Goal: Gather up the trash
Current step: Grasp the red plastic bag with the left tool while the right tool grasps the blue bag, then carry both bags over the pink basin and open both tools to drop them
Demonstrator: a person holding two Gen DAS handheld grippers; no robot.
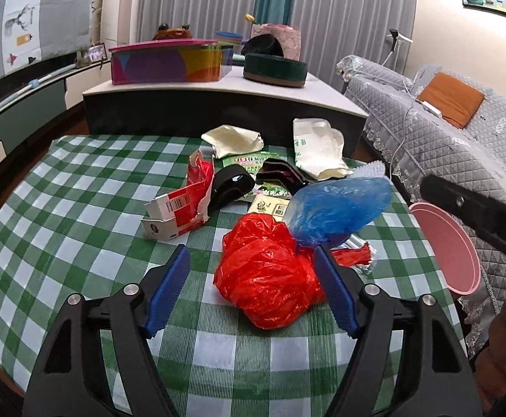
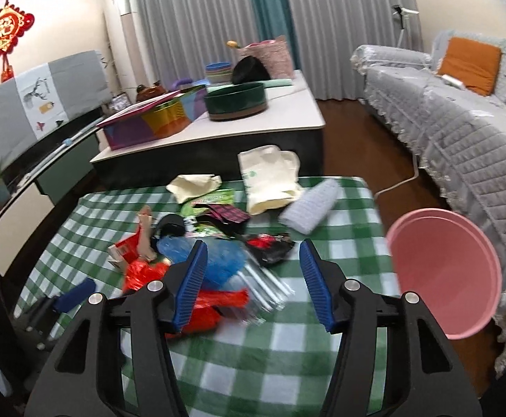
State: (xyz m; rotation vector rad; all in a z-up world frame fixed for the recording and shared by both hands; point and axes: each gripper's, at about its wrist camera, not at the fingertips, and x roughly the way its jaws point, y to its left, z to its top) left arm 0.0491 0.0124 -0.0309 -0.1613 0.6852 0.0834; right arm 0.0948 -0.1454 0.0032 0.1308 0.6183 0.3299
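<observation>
- Little of the task looks done: the trash still lies in a heap on the table [image 1: 79, 187] with the green check cloth, and the pink bin [image 2: 444, 274], just off the table's right edge, shows nothing inside as far as its tilted mouth can be seen.
- Toward the left of the heap lies a torn red and white carton [image 1: 179, 208], with a black band [image 1: 232, 184] just beside it.
- At the near middle, the red plastic bag [image 1: 266, 274] sits between the pads of the left gripper [image 1: 253, 295]; the jaws stand fairly wide, the right pad at the bag's edge and the left pad clear of it, so I judge it not yet gripped.
- Touching the red bag at its far right is a blue plastic bag [image 1: 339, 208], with a clear wrapper [image 2: 266, 281] and a red-black foil packet [image 2: 270, 246] close by.
- The right gripper [image 2: 253, 278] hangs over that wrapper with jaws partly open and nothing pinched.
- Along the far edge lie two cream paper bags [image 1: 319, 149], green sachets [image 1: 249, 163] and, toward the far right corner, a white bubble-wrap roll [image 2: 312, 208].
- Beyond the table stand a low cabinet [image 1: 322, 93] and a covered sofa [image 2: 461, 146]; neither blocks the way to the bin, though the overlapping bags may drag neighbours along.
</observation>
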